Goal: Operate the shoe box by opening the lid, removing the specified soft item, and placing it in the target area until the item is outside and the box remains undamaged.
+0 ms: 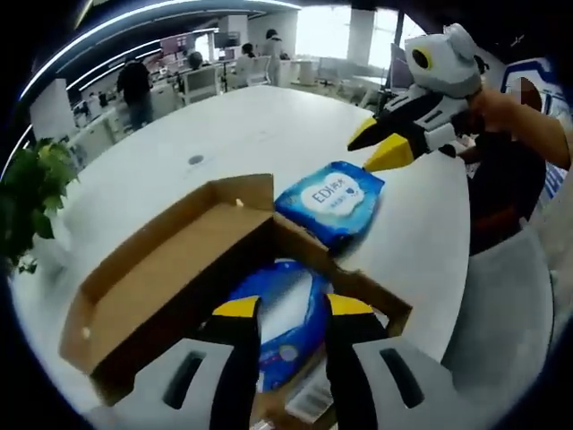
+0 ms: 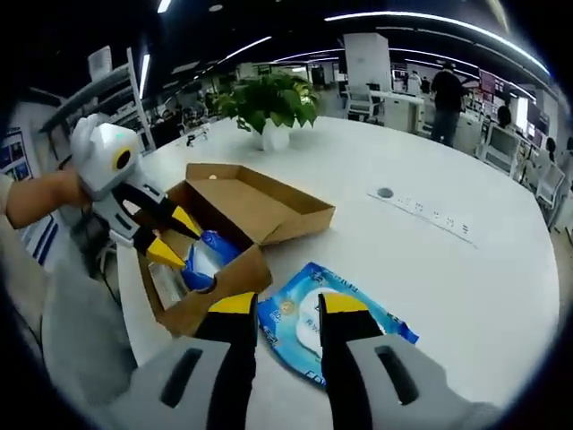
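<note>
Now your left tongs hover apart over the open shoe box. Your right tongs stand apart above the blue pack on the counter.

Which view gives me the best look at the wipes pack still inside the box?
The left gripper view: it looks straight down into the open box, with the wipes pack between the left gripper tips. In the right gripper view that pack is partly hidden behind the box wall and the left gripper.

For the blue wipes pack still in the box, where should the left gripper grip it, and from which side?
Probably from above through the open top: the cardboard box walls block the sides. The blue wipes pack lies flat between the open left gripper tips, so pinch its soft raised upper edge rather than the flat face.
</note>
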A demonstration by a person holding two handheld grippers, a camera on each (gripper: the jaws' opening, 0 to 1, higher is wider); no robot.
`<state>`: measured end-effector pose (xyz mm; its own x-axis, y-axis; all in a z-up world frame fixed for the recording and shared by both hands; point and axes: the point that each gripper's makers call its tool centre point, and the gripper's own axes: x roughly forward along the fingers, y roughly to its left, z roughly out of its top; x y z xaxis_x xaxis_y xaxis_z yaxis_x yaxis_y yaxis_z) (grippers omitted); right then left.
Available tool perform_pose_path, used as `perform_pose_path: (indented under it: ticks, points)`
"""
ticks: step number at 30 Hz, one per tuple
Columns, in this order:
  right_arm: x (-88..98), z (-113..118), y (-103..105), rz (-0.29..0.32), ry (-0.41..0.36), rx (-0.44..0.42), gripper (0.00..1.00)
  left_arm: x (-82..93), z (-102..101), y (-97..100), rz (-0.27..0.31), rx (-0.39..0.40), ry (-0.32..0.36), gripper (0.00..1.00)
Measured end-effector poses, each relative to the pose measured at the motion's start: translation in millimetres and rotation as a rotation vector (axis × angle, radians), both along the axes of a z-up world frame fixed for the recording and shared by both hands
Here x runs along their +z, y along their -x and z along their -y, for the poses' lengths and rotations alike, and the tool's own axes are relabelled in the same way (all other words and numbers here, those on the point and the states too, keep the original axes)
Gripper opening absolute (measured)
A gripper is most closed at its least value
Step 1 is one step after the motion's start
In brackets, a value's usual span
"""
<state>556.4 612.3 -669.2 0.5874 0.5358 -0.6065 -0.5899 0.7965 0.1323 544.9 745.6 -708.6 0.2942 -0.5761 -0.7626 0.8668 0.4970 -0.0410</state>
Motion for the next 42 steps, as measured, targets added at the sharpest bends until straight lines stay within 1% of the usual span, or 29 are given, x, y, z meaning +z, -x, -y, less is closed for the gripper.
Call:
perform_pose_path:
  ticks: [3,8,11,14,16,19,22,26,30,34,36,39,42]
  points:
    - [1.3,-12,0,0.002,0.002,0.034,0.24,-4.1,-7,0.8,-0.011,-0.025,-0.016,0.26]
    - [-0.9,-31,0,0.002,0.013,0.093,0.24,-8.3,-14,1.5,-0.002,-0.079,-0.034,0.27]
    - [-2.8,-43,-1,0.011,0.032,0.132,0.24,-11.3,-17,3.8,0.002,-0.128,-0.049,0.27]
    - [-3.8,-56,-2,0.018,0.040,0.170,0.24,-13.3,-18,7.1,-0.001,-0.173,-0.059,0.27]
    - [-6.1,-65,-3,0.018,0.042,0.196,0.24,-13.8,-17,6.5,0.017,-0.204,-0.065,0.27]
    - [-12.1,-79,-6,0.010,0.048,0.227,0.23,-15.2,-13,7.0,0.025,-0.231,-0.067,0.26]
    - [-15.5,-89,-8,0.010,0.058,0.253,0.23,-18.6,-10,7.3,0.033,-0.265,-0.079,0.23]
    - [-22.7,-103,-11,0.009,0.080,0.295,0.22,-22.3,-9,6.2,0.037,-0.292,-0.094,0.12]
    - [-31.2,-113,-14,0.017,0.115,0.341,0.21,-23.7,-7,5.6,0.031,-0.308,-0.086,0.10]
    - [-41.5,-120,-17,0.005,0.141,0.367,0.21,-25.8,-5,7.5,0.019,-0.332,-0.079,0.09]
    - [-47.7,-122,-19,-0.002,0.159,0.379,0.21,-27.6,-4,8.8,0.009,-0.340,-0.077,0.08]
    - [-53.3,-127,-20,-0.008,0.175,0.396,0.20,-29.4,-4,9.9,0.006,-0.357,-0.079,0.02]
    - [-60.3,-132,-23,-0.006,0.204,0.418,0.20,-30.4,-5,12.3,0.001,-0.375,-0.084,0.00]
